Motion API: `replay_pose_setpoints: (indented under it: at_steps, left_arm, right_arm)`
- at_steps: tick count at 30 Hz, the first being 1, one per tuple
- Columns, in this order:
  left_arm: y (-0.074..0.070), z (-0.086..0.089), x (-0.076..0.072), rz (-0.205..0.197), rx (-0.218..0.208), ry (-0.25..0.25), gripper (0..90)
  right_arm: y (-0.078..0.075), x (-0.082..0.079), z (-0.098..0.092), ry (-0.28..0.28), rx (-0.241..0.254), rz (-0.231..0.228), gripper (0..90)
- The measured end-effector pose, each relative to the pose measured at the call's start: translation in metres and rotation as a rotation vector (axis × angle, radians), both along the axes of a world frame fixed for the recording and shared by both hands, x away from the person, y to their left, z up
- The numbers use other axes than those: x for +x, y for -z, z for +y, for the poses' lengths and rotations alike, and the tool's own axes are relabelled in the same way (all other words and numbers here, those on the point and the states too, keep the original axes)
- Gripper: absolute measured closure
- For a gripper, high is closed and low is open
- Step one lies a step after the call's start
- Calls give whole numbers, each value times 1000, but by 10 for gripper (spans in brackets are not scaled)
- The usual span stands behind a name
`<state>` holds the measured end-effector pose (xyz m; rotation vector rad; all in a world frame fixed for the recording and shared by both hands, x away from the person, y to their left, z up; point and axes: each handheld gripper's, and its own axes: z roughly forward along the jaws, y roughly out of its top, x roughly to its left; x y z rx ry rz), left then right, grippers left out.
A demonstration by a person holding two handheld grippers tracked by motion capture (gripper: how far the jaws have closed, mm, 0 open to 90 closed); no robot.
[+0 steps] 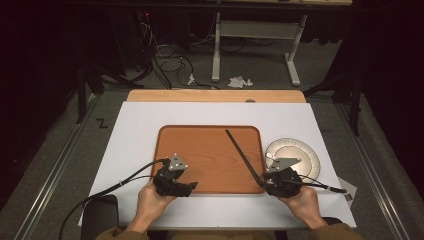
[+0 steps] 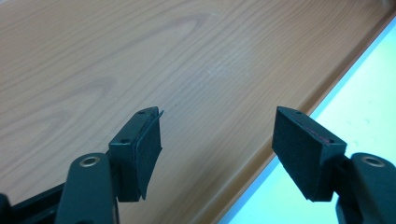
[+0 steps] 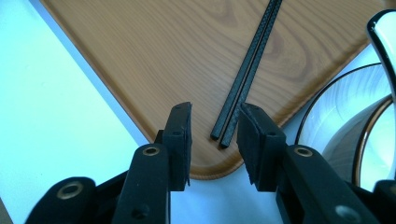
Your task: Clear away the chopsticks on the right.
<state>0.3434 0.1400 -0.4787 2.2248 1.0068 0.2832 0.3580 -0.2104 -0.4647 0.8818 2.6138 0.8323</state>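
1. The chopsticks (image 3: 245,74), a thin black pair, lie side by side on the wooden tray (image 1: 200,150), running from the near right corner up toward the tray's middle.
2. Right gripper (image 3: 215,126) hangs over that near corner with its jaws spread, the near tips of the sticks sitting between the pads but not pressed by them. Nothing is pinched here.
3. Left gripper (image 2: 217,135) hovers over the tray's near left part, jaws wide apart, nothing between them.
4. Handling call: those sticks look light, stiff and slick, with a woven, carbon-like finish. They probably roll and split apart under a careless squeeze.
5. Best hold, I'd say, is across both sticks together a little up from the near tips, pads square to them so the pair stays parallel.
6. Containers now: the tray holds the chopsticks alone; the rest of its surface is bare wood grain.
7. Just right of the tray stands a round metal dish (image 1: 295,152) on the white table cover (image 1: 130,135); it looks empty from above.
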Motion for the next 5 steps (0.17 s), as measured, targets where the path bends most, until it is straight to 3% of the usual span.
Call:
replay_pose_setpoints:
  at_steps: [5]
  left_arm:
    - [0,0,1,-2,-1,-1,327]
  right_arm:
    - [0,0,0,0,-3,-4,644]
